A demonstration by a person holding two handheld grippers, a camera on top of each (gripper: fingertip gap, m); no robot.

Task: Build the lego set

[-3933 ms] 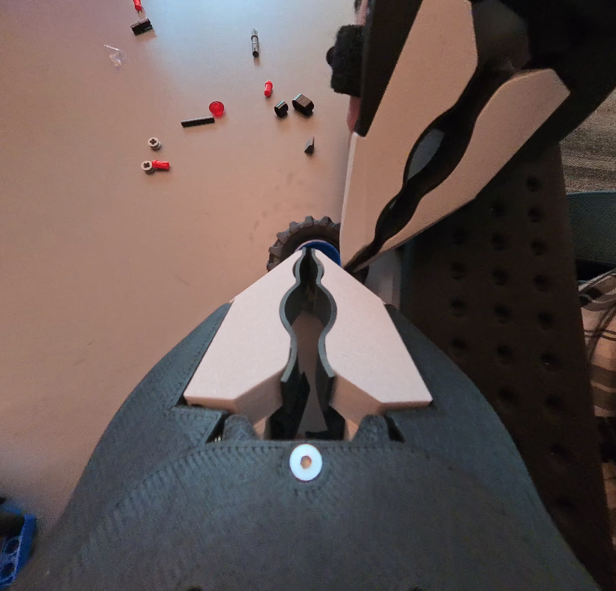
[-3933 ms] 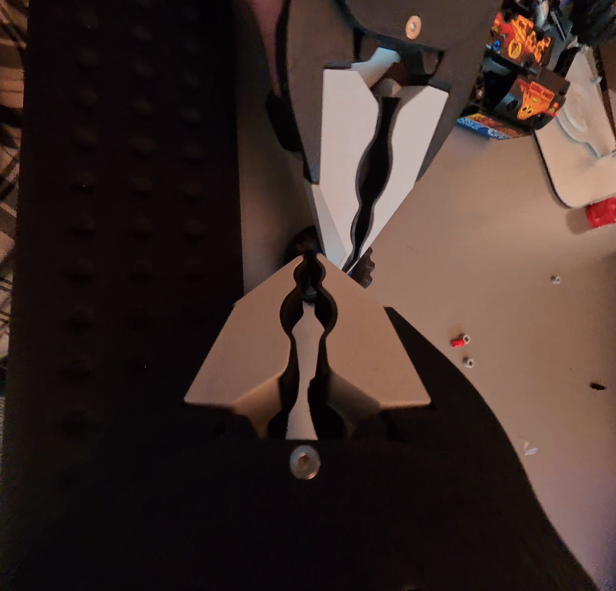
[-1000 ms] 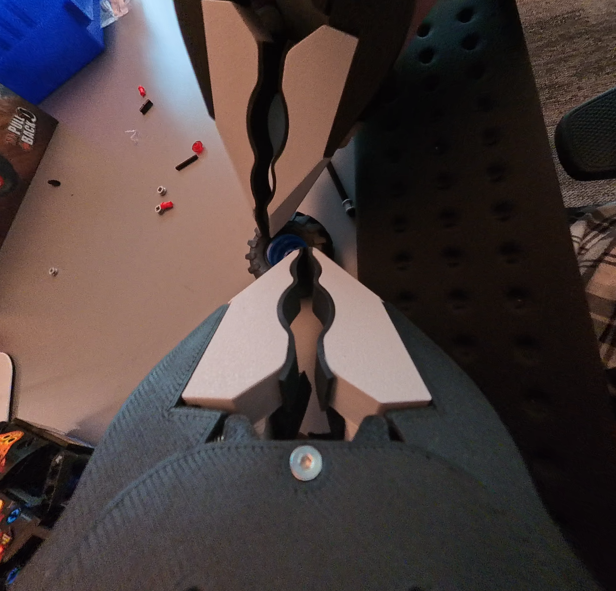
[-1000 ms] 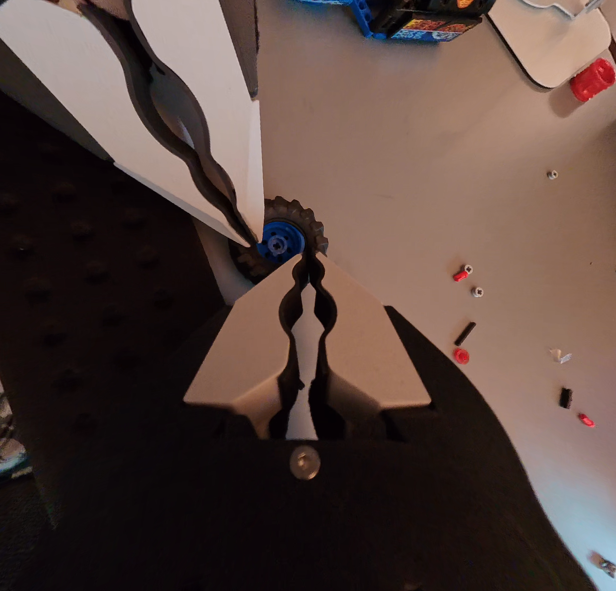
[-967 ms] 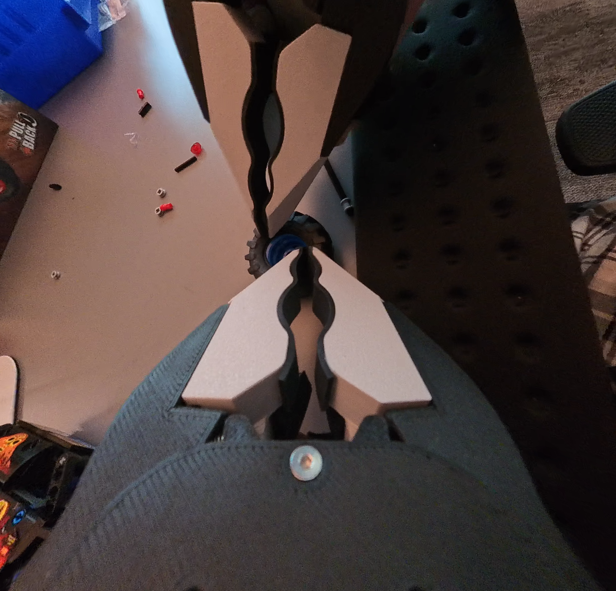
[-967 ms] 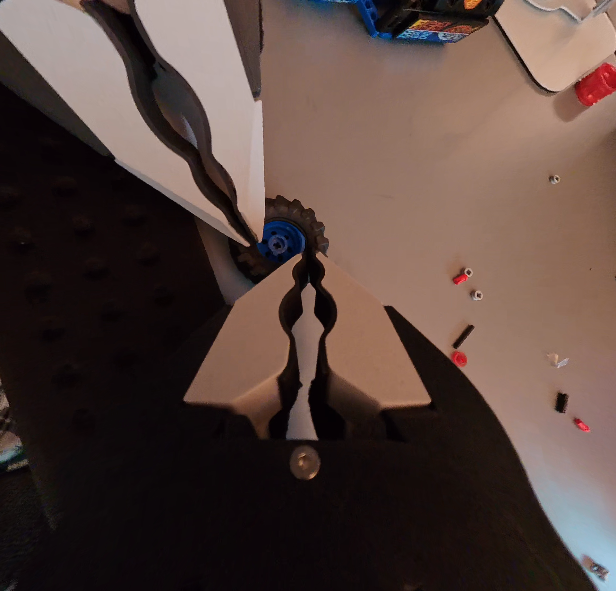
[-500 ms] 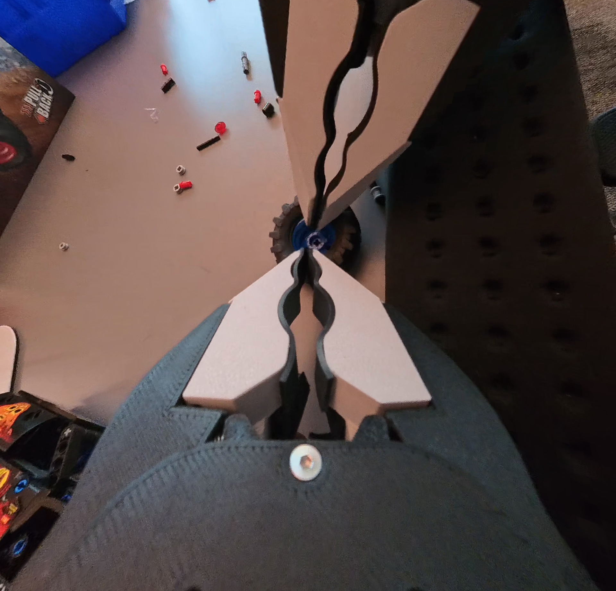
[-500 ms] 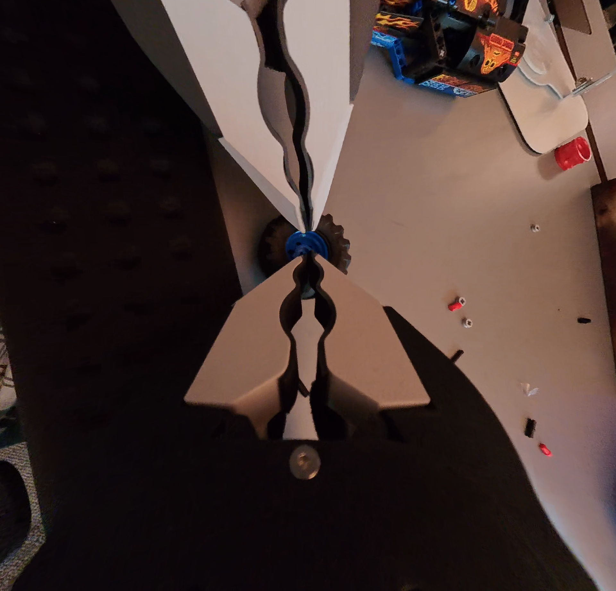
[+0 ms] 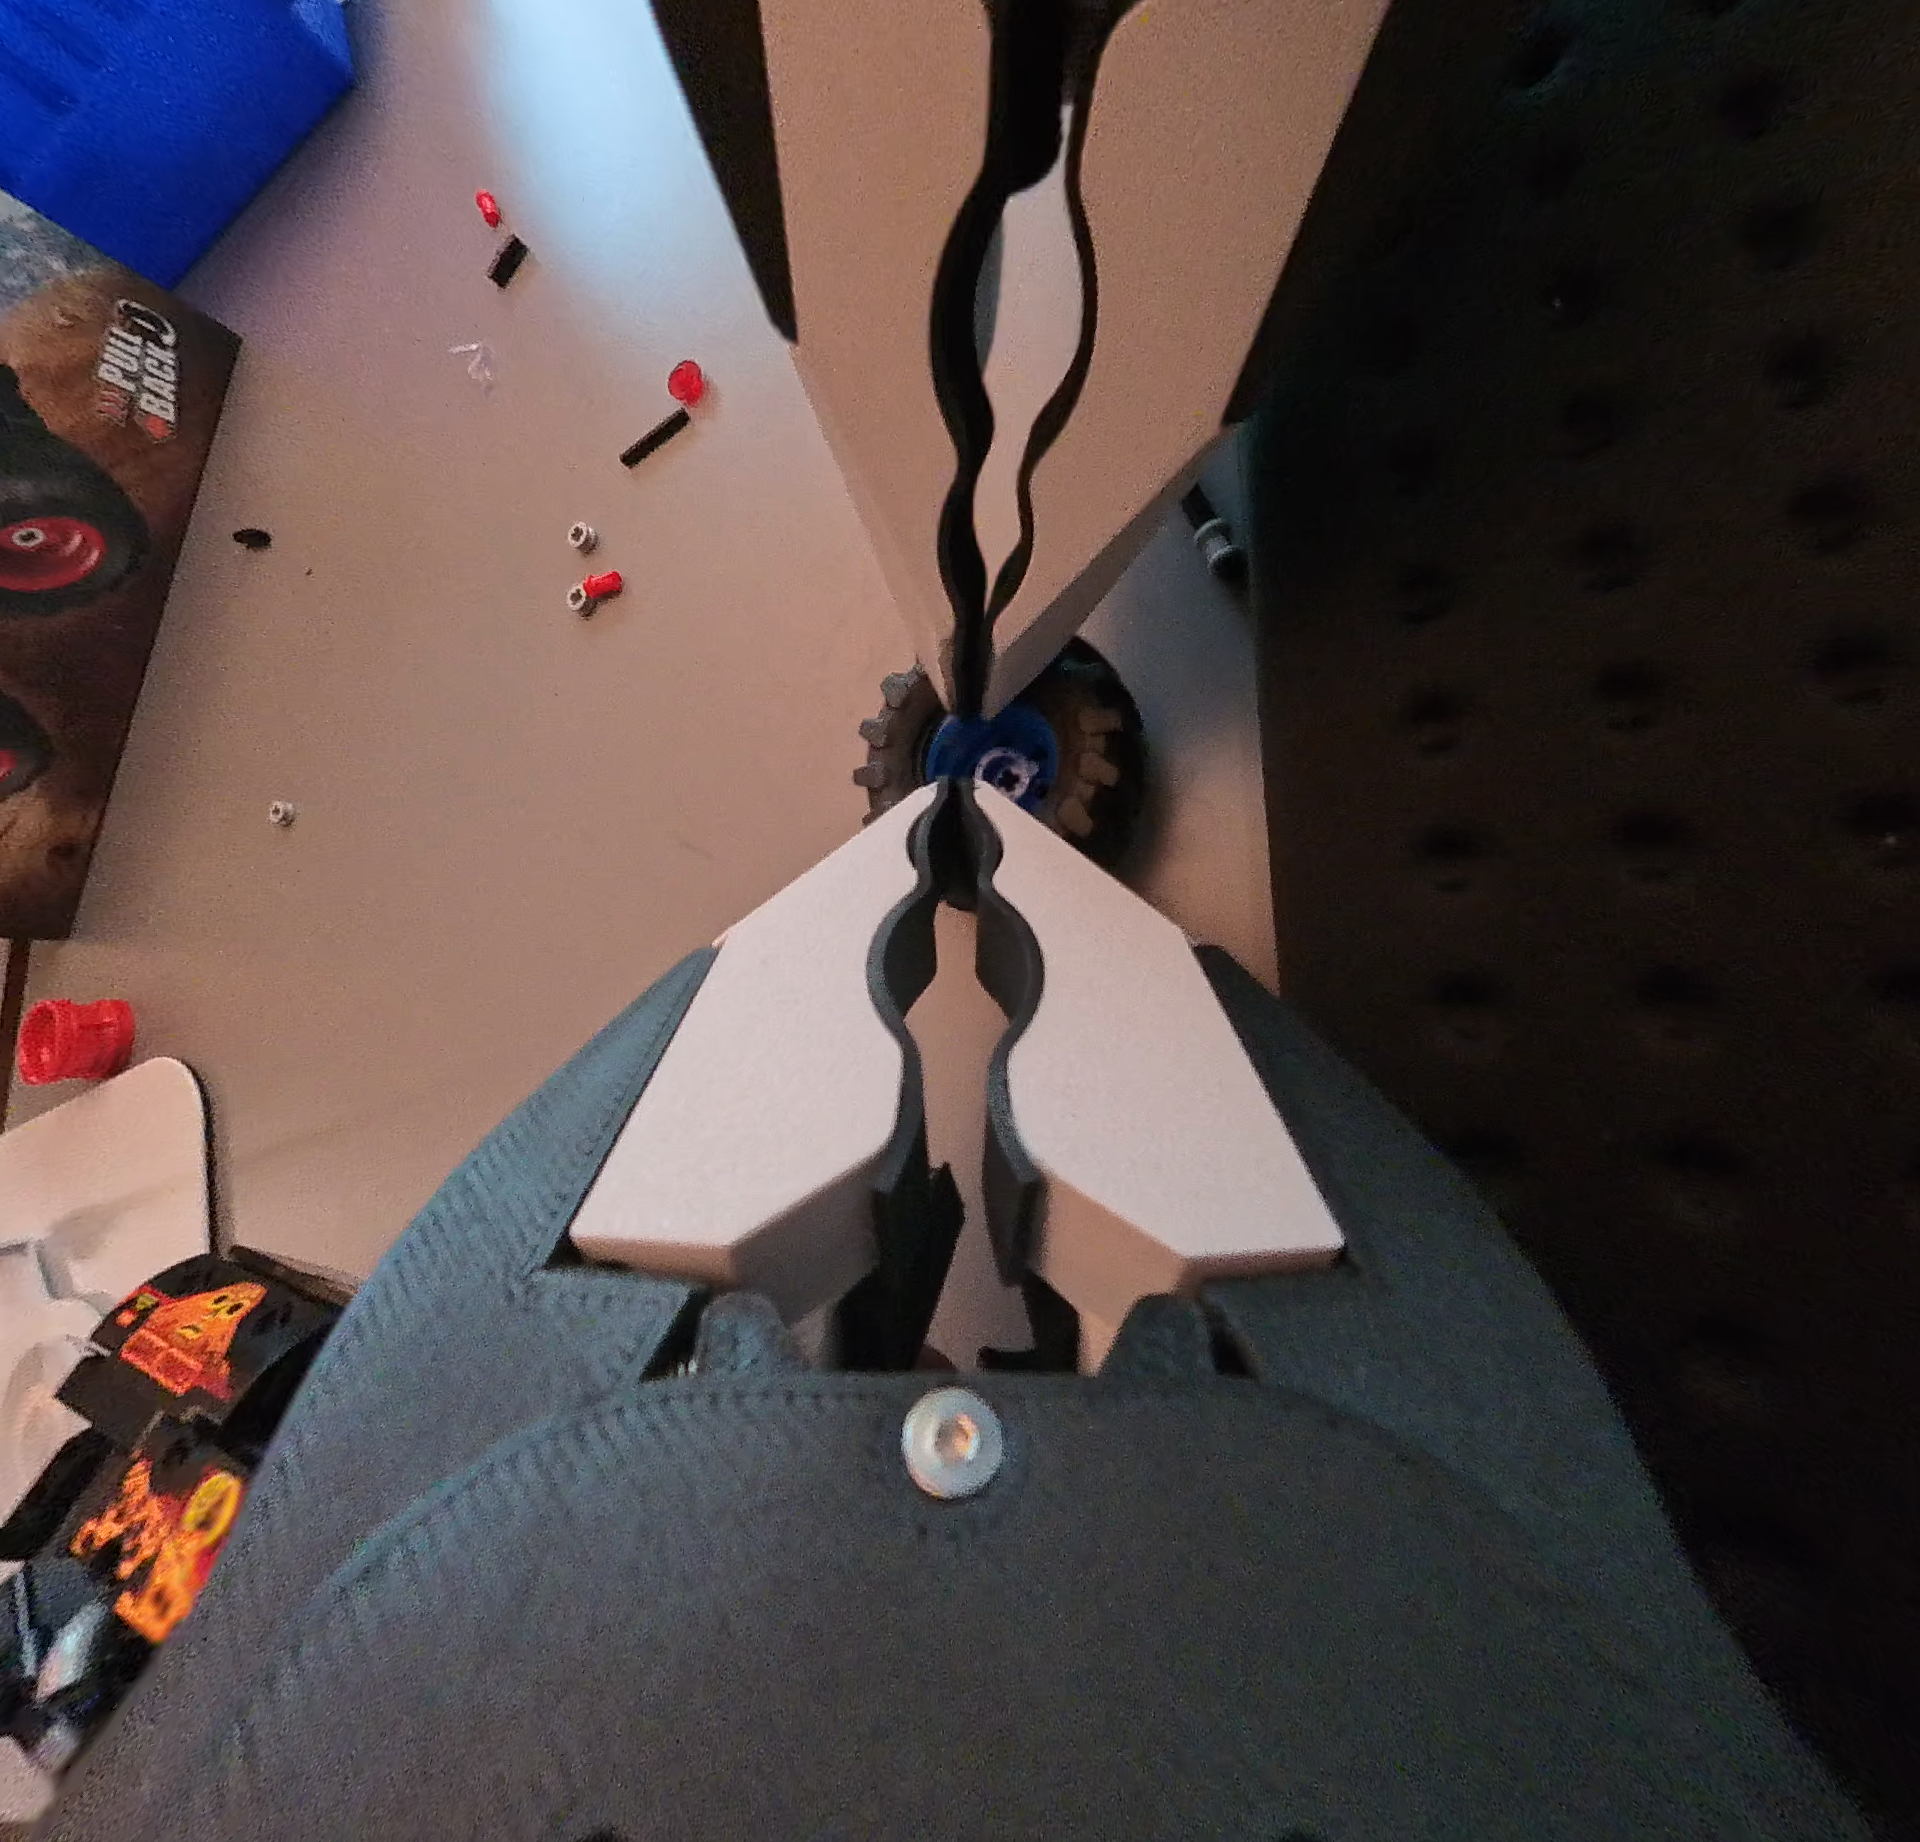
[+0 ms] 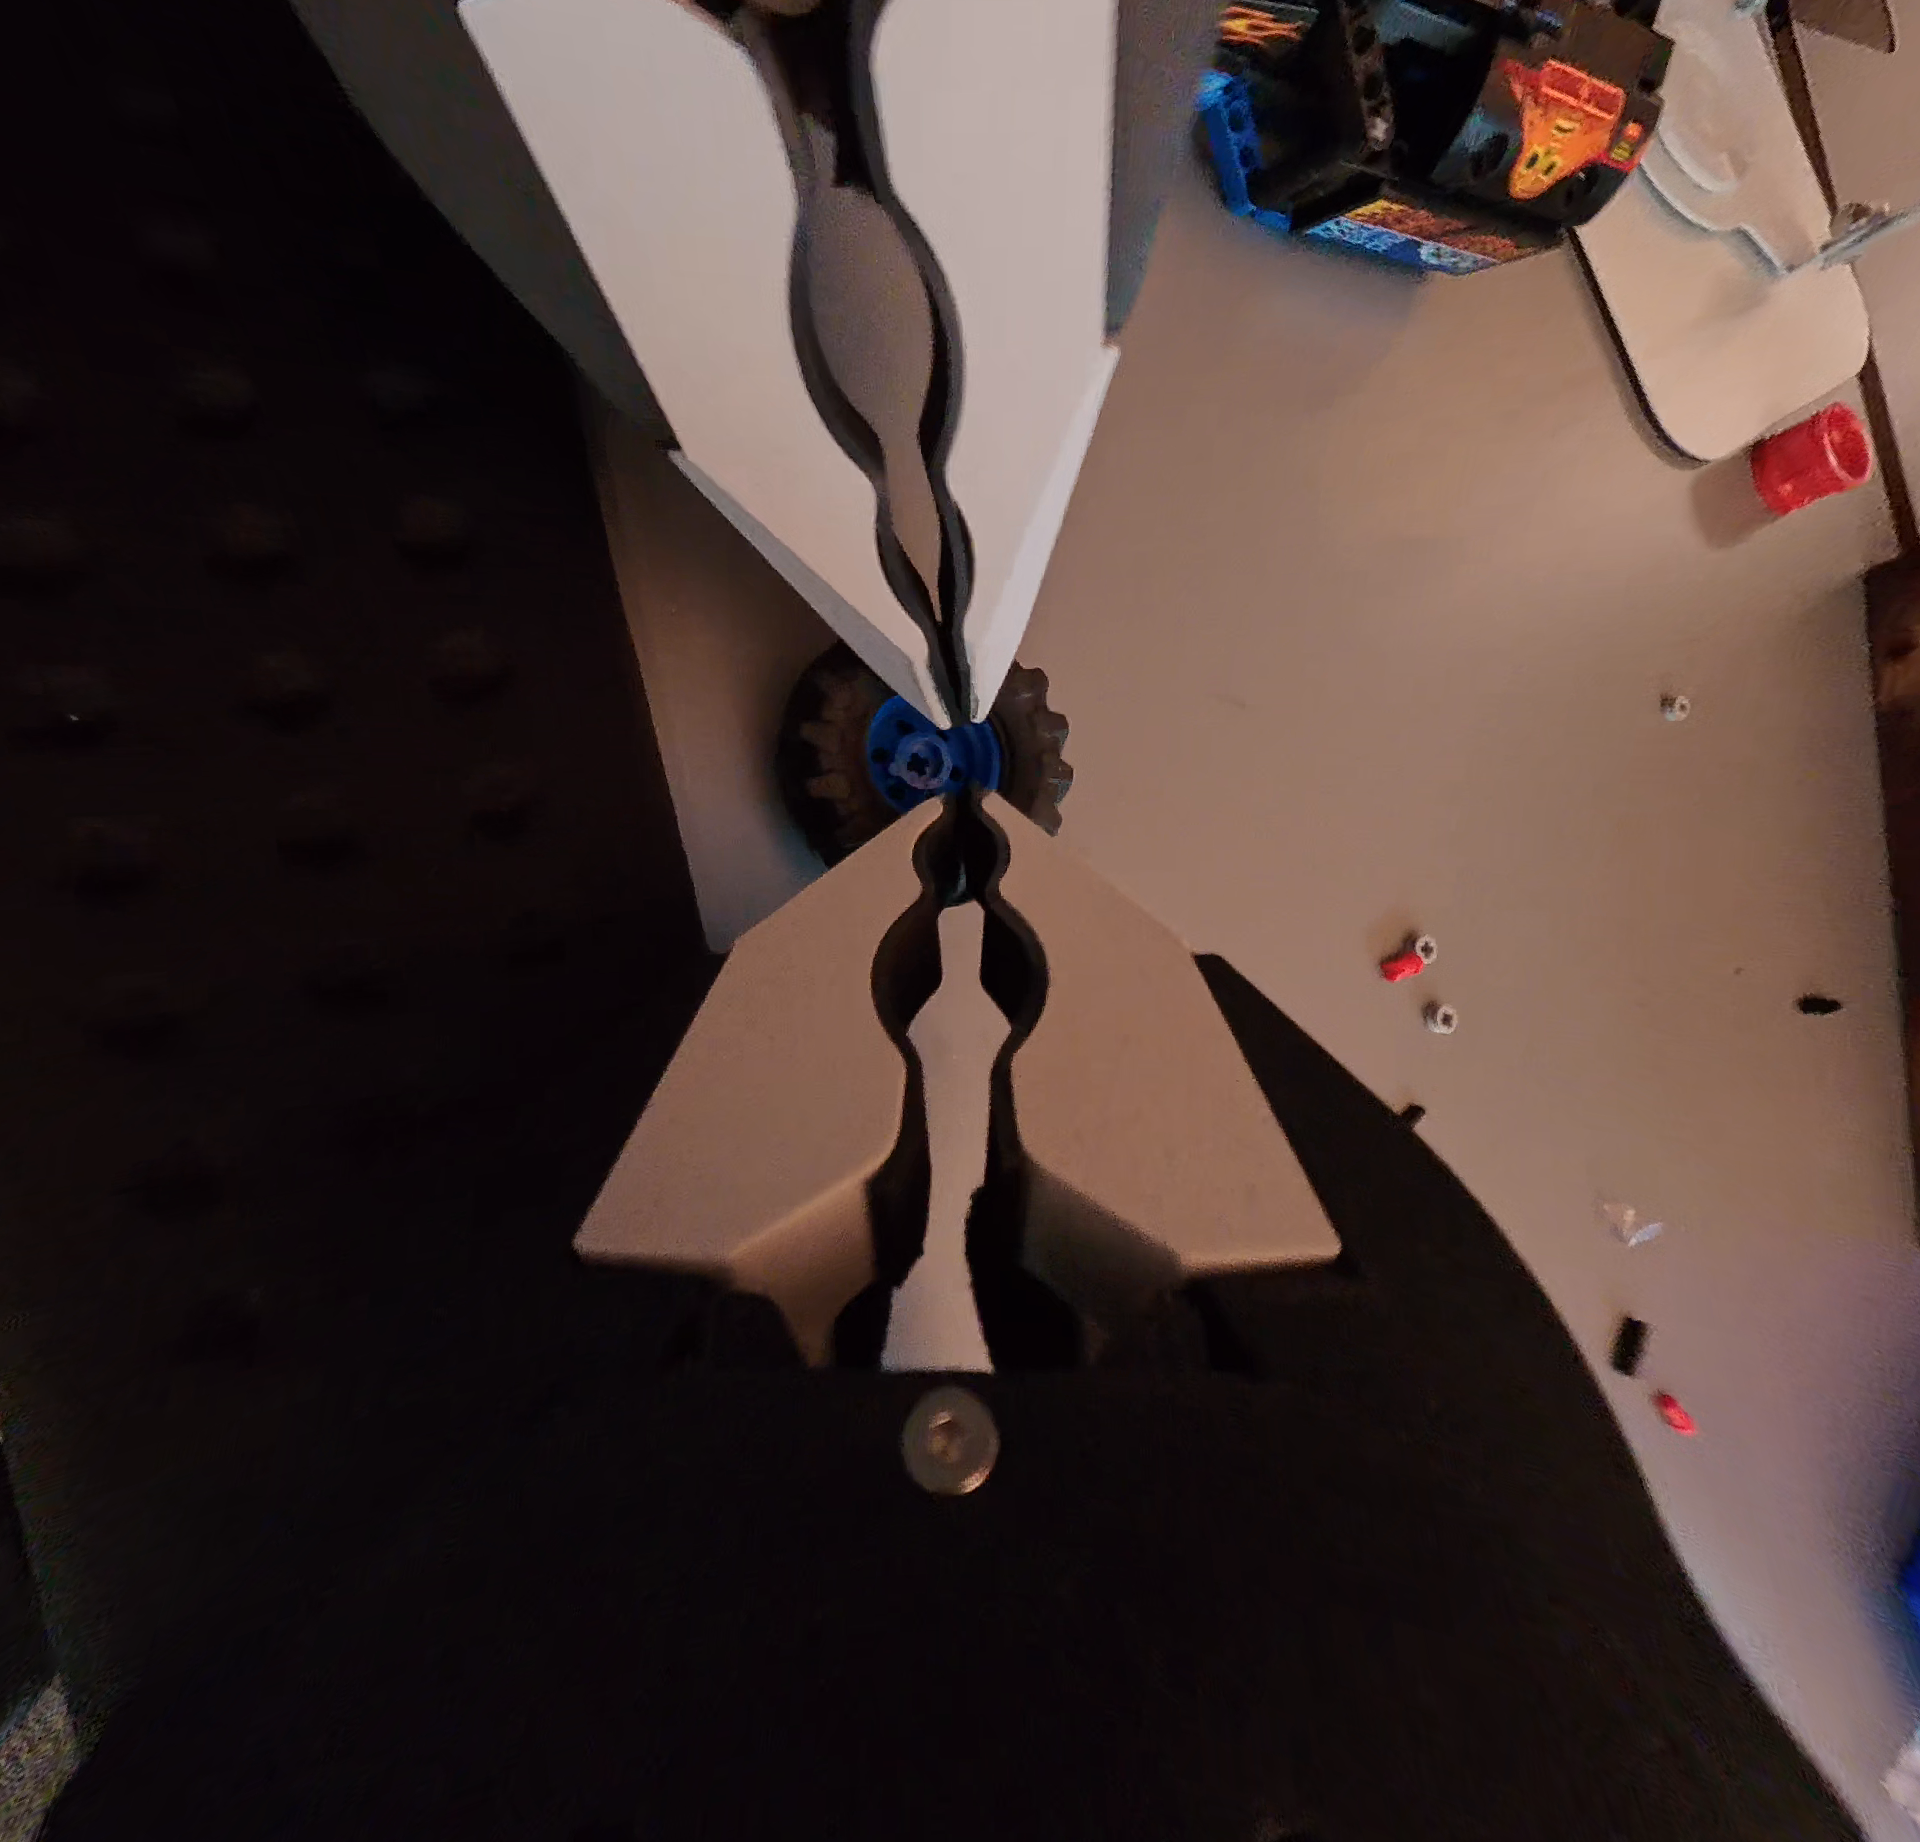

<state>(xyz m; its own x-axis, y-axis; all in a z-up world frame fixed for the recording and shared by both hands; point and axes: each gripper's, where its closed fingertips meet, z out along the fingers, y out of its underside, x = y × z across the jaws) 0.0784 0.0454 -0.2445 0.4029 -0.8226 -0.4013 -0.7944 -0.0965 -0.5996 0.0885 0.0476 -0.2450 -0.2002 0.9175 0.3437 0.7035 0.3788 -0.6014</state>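
home or office, unclear | carpet (image 9: 1870, 5); perforated chair (image 9: 1610, 649); table (image 9: 468, 753)

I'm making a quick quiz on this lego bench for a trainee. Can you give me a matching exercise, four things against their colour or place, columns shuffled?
Things:
1. wheel hub
2. loose peg piece
3. part-built truck
4. tyre

Descriptions:
A. red, beside a white board near the table's edge
B. black with orange flame prints, on a blue frame
C. blue, between the tips of both tongs
D. dark and knobbly, around the blue part

Pairs: 1-C, 2-A, 3-B, 4-D
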